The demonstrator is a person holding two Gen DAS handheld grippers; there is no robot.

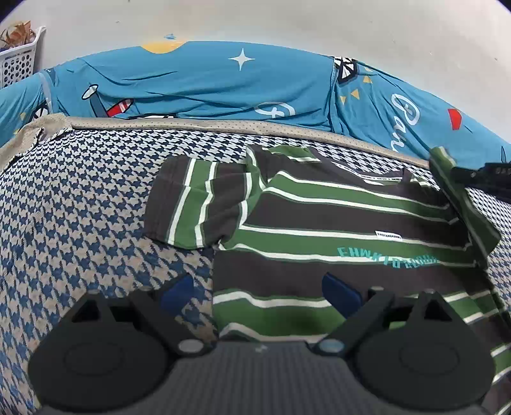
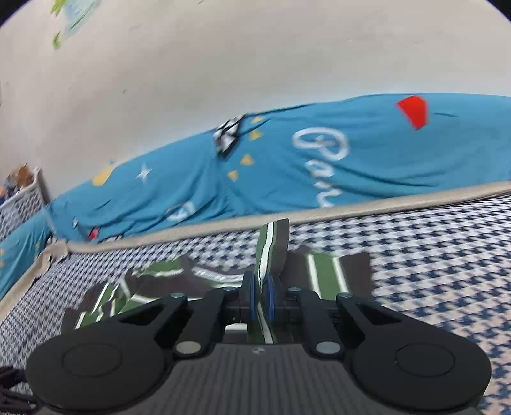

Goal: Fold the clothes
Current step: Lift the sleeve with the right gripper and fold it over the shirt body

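Nearest in the left wrist view, the left gripper [image 1: 260,292] hangs low over the hem side of a short-sleeved T-shirt with brown, green and white stripes [image 1: 319,242], its blue-padded fingers [image 1: 341,295] spread wide apart and gripping nothing; one finger sits over bare cover, the other over the shirt. In the right wrist view the right gripper [image 2: 259,298] has its blue pads pressed together on a strip of the striped cloth, which stands up between them, probably a sleeve or side edge being lifted. The left view shows that same raised piece at the shirt's far right side, with the black tool behind it.

As a judgement, the folding has barely begun: the shirt lies spread flat and face up, teal lettering and a small white label showing, its other sleeve still laid out sideways. What seems left is to bring the held edge across the body, do the same on the opposite side, then fold the length over.

The shirt rests on a bed cover of blue and beige houndstooth weave [image 1: 80,207], soft, with a beige mesh border [image 1: 191,123] along its far edge. Beyond that lies a bulky teal quilt printed with stars, aeroplanes and white script [image 1: 207,79], bunched against a plain off-white wall [image 1: 287,22]. In the far left corner stands a white perforated plastic basket [image 1: 19,60] with something brownish in it, too small to identify
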